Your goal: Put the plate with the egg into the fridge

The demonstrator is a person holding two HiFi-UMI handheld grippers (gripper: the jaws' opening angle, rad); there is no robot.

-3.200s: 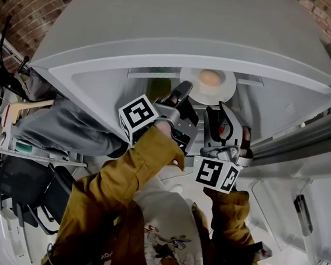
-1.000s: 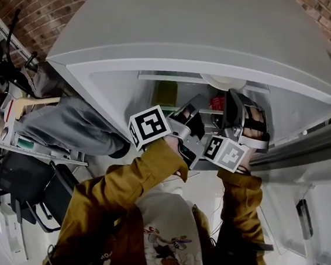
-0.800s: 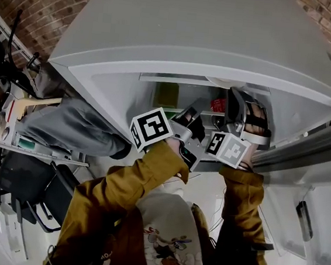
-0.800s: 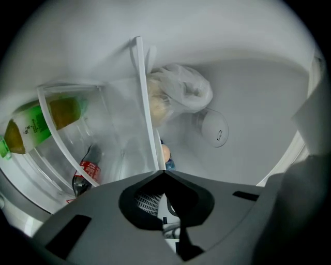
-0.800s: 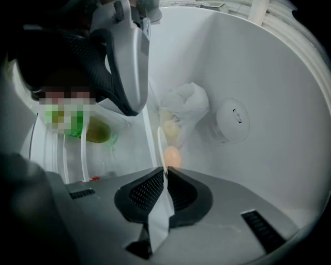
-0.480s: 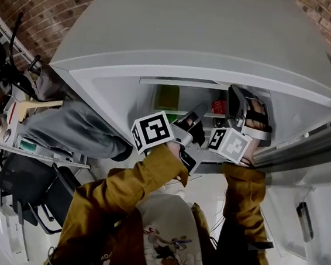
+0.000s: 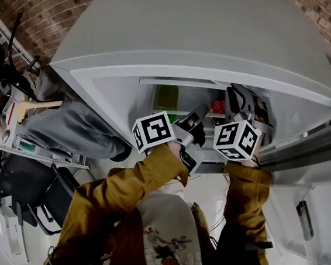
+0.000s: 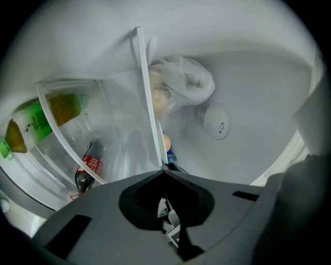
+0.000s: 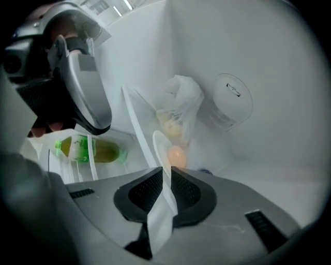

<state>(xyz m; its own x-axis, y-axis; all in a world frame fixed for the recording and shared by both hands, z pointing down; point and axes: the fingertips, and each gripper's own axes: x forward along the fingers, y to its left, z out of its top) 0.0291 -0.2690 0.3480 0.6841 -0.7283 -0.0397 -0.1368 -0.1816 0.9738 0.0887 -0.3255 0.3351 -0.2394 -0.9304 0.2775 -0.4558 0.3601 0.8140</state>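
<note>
In the right gripper view the white plate (image 9: 159, 147) shows edge-on inside the fridge, with the tan egg (image 9: 177, 155) on it. My right gripper (image 9: 164, 178) has the plate's rim between its pads, which still touch it as the jaws start opening. In the head view, my right gripper (image 7: 241, 97) reaches under the fridge's top edge (image 7: 190, 64), which hides the plate. My left gripper (image 7: 201, 111) is beside it, shut with nothing in it. In the left gripper view, my left gripper (image 8: 164, 172) is tipped against the shelf's white edge (image 8: 146, 98), and the egg (image 8: 166, 142) shows just beyond.
A green bottle (image 8: 31, 124) and a cola bottle (image 8: 87, 172) lie under the glass shelf. A plastic bag of food (image 9: 178, 108) sits at the back, next to a round dial (image 9: 232, 101) on the wall. The open door (image 7: 311, 197) is at the right.
My right gripper has pushed deeper into the fridge with the plate. The plate's rim, seen below the fridge's top edge a second ago, is now hidden. The left gripper has barely moved.
</note>
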